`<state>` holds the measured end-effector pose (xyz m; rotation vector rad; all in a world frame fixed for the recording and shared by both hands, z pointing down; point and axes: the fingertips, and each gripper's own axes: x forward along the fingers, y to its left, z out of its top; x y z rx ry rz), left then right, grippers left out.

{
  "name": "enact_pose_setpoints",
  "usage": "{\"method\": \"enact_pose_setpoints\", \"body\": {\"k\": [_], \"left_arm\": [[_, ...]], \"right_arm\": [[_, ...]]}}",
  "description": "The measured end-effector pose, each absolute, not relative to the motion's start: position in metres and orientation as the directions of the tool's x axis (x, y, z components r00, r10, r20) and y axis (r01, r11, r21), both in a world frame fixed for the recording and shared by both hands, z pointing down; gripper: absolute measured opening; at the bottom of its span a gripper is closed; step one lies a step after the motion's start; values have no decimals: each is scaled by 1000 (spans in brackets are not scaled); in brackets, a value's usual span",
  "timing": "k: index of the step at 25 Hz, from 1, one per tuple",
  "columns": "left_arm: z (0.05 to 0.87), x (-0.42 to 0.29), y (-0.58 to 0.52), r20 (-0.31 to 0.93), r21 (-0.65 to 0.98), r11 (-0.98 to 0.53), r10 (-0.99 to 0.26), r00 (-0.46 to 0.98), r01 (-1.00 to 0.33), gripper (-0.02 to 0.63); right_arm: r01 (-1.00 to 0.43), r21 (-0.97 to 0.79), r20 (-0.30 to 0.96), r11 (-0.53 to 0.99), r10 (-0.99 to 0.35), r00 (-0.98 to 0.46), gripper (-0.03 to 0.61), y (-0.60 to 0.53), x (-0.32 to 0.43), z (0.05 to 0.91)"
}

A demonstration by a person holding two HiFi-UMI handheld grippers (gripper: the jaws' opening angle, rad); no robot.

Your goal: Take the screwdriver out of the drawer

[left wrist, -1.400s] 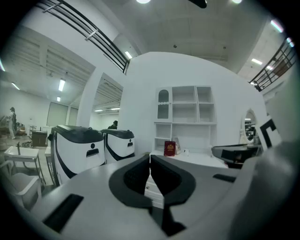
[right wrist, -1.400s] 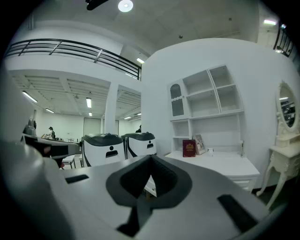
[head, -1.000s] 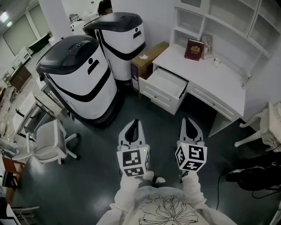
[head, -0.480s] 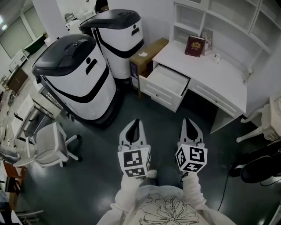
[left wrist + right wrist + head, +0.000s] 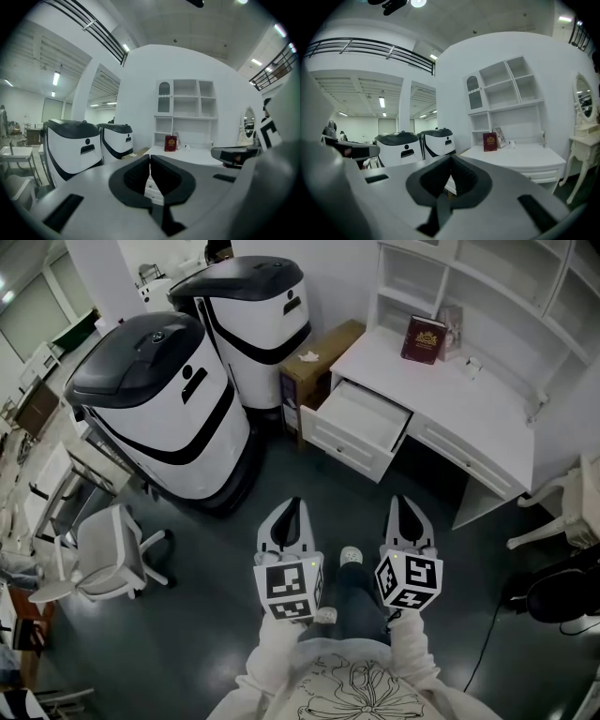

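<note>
Left gripper [image 5: 292,504], right gripper [image 5: 401,502]: side by side before the torso, pointing ahead, nearly level; fingers of both pressed together, empty.
Drawer [image 5: 343,450]: well ahead, open under tabletop [image 5: 469,409]; screwdriver not discernible.
Head view only: drawer interior.
Gripper views only: mirror [image 5: 582,104].

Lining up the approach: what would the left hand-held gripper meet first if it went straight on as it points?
For the left hand-held gripper the way looks free over the floor, then probably the open drawer, front panel first; depth is unclear.
</note>
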<state>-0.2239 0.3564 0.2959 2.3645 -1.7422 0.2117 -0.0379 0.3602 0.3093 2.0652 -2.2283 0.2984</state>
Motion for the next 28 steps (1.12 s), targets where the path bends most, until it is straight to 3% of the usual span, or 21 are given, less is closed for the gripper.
{"method": "enact_pose_setpoints", "body": {"k": [28], "left_arm": [[310, -129, 87, 264, 64, -189, -944, 199, -980, 8]], "right_arm": [[-976, -102, 188, 190, -960, -207, 3, 66, 55, 314]]}}
